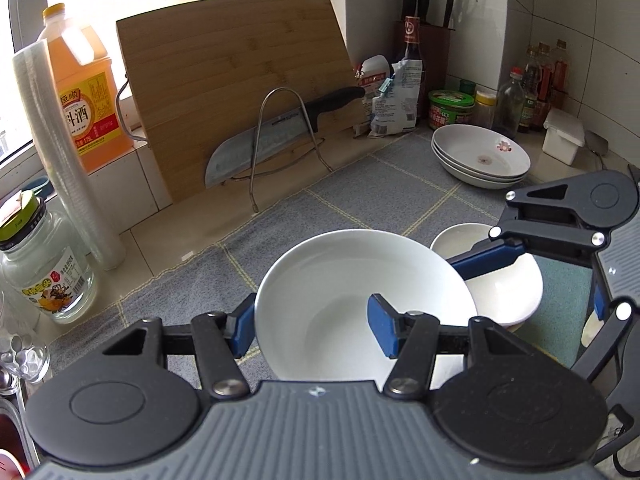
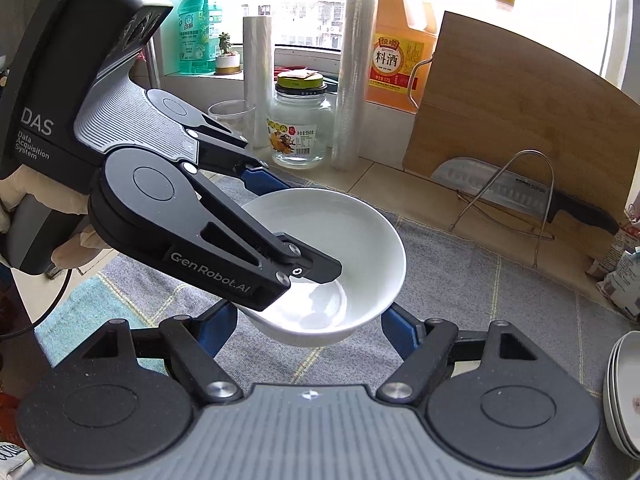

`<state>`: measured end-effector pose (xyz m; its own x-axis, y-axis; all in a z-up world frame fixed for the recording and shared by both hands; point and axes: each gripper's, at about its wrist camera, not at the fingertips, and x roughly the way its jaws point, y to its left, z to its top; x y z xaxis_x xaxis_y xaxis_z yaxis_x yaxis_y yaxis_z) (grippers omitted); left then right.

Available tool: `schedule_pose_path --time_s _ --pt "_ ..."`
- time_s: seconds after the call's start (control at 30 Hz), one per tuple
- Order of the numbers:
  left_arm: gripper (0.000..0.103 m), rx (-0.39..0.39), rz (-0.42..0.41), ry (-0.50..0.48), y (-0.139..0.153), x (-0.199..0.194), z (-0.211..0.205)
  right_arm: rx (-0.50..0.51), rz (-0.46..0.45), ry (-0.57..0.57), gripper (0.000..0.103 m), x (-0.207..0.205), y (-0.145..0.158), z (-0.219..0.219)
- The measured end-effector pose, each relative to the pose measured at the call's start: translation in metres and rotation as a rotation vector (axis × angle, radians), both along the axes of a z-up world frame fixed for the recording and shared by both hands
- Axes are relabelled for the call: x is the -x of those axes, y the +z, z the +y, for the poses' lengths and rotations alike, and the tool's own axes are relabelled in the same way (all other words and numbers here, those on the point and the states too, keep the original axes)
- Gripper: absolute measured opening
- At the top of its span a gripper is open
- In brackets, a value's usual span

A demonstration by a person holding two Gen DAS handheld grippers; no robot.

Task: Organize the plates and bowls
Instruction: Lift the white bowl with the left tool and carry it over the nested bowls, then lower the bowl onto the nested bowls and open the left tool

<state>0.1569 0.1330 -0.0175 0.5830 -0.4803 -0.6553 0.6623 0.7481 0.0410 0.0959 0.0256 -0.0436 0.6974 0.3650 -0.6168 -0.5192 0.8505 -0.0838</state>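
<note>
Your stack of plates (image 1: 482,158) sits at the far right of the grey mat (image 1: 360,196), out of the way so the near middle stays free for nesting bowls. There your left gripper (image 1: 316,326) pinches the near rim of the large white bowl (image 1: 360,296), one finger inside and one outside, holding it clear of the mat, apparently to stack it. Your right gripper (image 2: 308,320) stands wide open under it, and in the left wrist view one blue finger reaches into the smaller bowl (image 1: 504,284) just right, holding nothing.
</note>
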Motion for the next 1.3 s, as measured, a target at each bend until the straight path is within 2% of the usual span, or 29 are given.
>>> schedule_pose_path --time_s 0.73,0.97,1.3 --pt "0.057 0.022 -0.018 -0.257 0.006 0.000 -0.100 0.006 -0.028 -0.264 0.083 0.030 0.006 -0.079" --pt "0.057 0.016 0.014 -0.291 -0.004 -0.001 -0.114 0.003 -0.004 -0.308 0.083 0.035 0.000 -0.093" --pt "0.057 0.003 0.049 -0.303 -0.020 0.000 -0.119 0.004 0.041 -0.313 0.083 0.033 -0.012 -0.099"
